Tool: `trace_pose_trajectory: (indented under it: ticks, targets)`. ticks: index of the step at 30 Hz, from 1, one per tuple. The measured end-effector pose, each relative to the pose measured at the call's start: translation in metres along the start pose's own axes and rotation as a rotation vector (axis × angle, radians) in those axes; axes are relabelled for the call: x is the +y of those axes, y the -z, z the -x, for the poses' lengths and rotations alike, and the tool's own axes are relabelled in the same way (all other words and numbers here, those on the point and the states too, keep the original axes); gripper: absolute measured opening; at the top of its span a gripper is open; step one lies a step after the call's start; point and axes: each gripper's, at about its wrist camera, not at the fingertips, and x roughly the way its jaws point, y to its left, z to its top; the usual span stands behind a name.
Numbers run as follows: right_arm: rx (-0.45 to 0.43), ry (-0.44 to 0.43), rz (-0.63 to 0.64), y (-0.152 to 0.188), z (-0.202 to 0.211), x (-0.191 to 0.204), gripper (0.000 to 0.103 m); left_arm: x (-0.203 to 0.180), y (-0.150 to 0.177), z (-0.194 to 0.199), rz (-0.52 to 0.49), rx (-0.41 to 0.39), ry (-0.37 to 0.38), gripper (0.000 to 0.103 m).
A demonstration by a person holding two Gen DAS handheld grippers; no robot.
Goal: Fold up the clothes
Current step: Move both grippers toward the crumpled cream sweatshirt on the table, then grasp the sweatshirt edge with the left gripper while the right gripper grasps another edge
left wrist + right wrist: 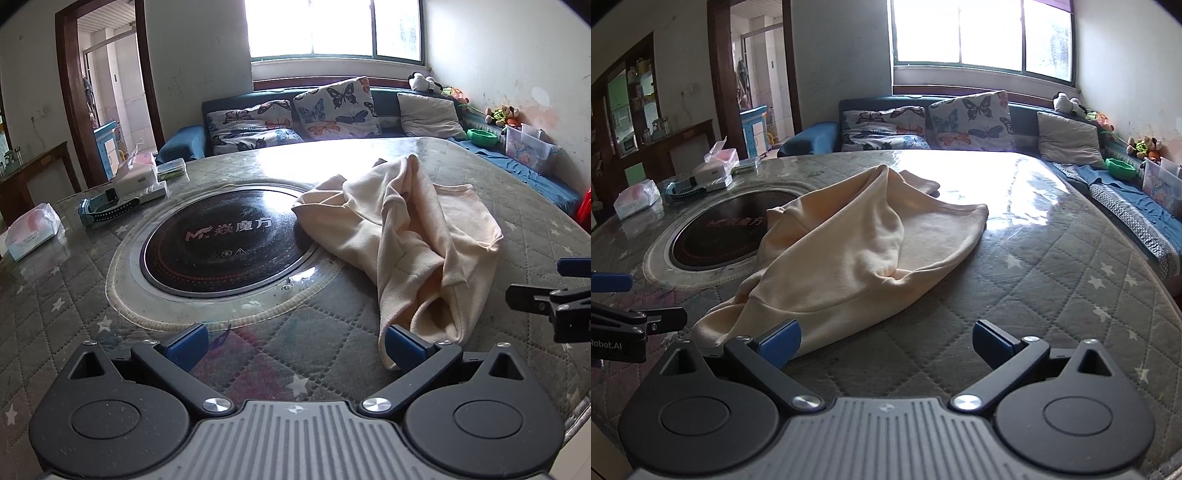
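Note:
A cream garment [413, 236] lies crumpled on the round quilted table [258, 350], partly over the edge of the black cooktop disc [229, 236]. My left gripper [295, 349] is open and empty just above the table; its right pad sits at the garment's near hem. In the right wrist view the garment [857, 251] lies ahead and left. My right gripper [886, 345] is open and empty, its left pad against the near hem. Each gripper shows at the side of the other's view.
A tissue pack [31, 230], a blue watch [107, 206], a white box [142, 181] and a small container [170, 168] sit at the table's far left. A sofa with butterfly cushions [332, 107] stands behind the table.

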Motion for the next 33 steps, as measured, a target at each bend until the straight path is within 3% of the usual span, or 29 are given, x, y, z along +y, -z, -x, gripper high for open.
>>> trace_pose_trajectory:
  ticks: [17, 33]
  targets:
    - [0.020, -0.024, 0.025, -0.002, -0.008, 0.009, 0.099, -0.001, -0.001, 0.007, -0.041, -0.015, 0.007, 0.103]
    - [0.026, -0.044, 0.038, -0.019, -0.022, 0.010, 0.090, -0.009, -0.021, -0.007, -0.077, -0.044, 0.041, 0.101]
